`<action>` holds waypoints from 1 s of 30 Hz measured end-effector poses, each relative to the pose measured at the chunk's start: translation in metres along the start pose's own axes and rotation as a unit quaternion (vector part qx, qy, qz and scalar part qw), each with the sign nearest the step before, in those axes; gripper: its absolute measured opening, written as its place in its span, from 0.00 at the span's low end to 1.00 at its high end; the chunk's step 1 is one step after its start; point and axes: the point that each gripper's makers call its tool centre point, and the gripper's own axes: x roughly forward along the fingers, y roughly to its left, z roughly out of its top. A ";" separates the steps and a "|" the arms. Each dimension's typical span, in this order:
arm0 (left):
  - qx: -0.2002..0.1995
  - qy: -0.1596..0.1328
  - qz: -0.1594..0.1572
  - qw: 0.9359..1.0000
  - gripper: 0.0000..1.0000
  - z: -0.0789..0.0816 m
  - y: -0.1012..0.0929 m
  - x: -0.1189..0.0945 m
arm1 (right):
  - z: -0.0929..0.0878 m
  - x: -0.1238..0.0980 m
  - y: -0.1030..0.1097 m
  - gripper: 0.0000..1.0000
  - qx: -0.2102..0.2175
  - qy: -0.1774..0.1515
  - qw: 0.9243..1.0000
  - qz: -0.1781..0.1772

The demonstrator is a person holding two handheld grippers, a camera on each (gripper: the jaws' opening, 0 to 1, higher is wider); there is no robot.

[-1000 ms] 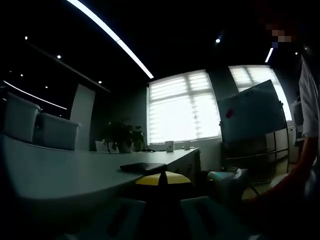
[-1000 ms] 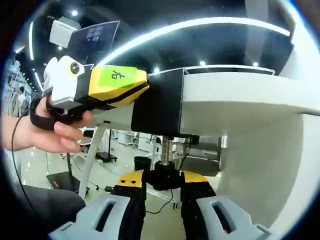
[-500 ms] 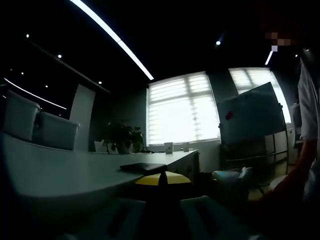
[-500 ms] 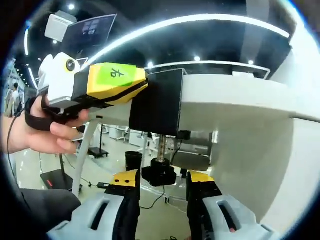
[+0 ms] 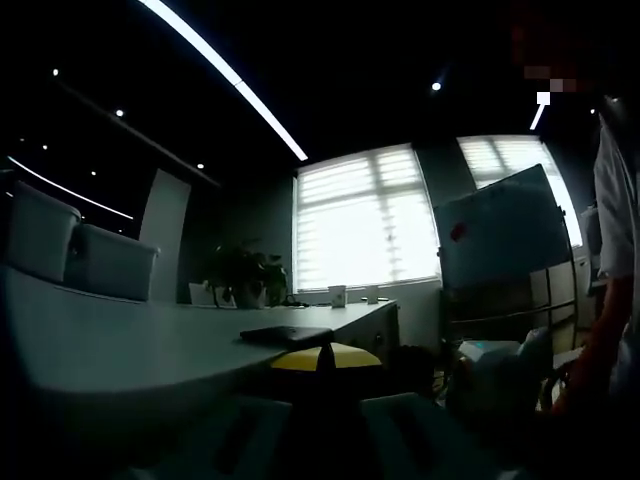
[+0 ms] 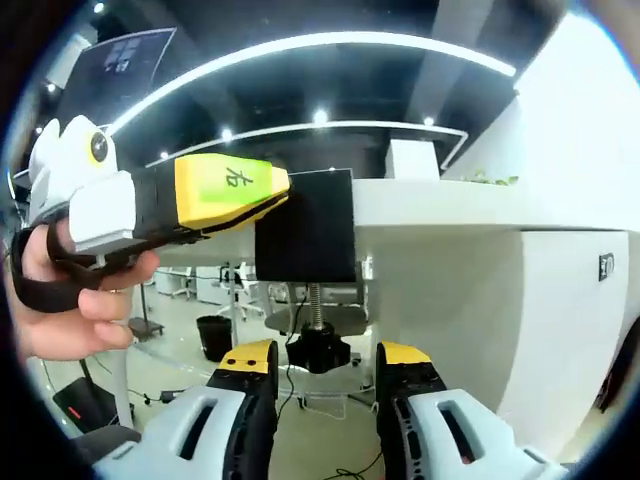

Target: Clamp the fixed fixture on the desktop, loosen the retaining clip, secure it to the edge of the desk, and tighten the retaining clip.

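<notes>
In the right gripper view, the black fixture (image 6: 305,238) is sitting clamped over the bench (image 6: 440,205) edge, its screw knob (image 6: 318,353) hanging between the right tool's (image 6: 327,365) parted jaws, apparently untouched. The left tool (image 6: 225,192) is pressing against the fixture's side, seemingly gripping it. The left gripper view is showing the dim benchtop (image 5: 120,340), a dark flat object (image 5: 285,334) and bright windows (image 5: 365,220).

Left gripper view v. dim, underexposed; bright slatted windows (image 5: 367,215) blow out, long white ceiling light strip (image 5: 225,75) glares. Right gripper view well lit, curved white ceiling strips (image 6: 300,45) glare; edges bent by fisheye.
</notes>
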 end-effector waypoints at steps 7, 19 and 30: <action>0.003 0.001 -0.001 1.000 0.01 0.000 -0.001 0.000 | 0.001 0.013 -0.001 0.36 -0.021 -0.006 1.000 -0.022; 0.007 0.003 -0.003 1.000 0.01 0.001 -0.001 0.000 | 0.001 0.018 -0.002 0.27 -0.018 -0.023 1.000 0.002; -0.005 0.001 -0.002 1.000 0.01 0.001 0.001 0.000 | 0.002 0.019 0.010 0.27 -0.025 -0.032 0.986 0.159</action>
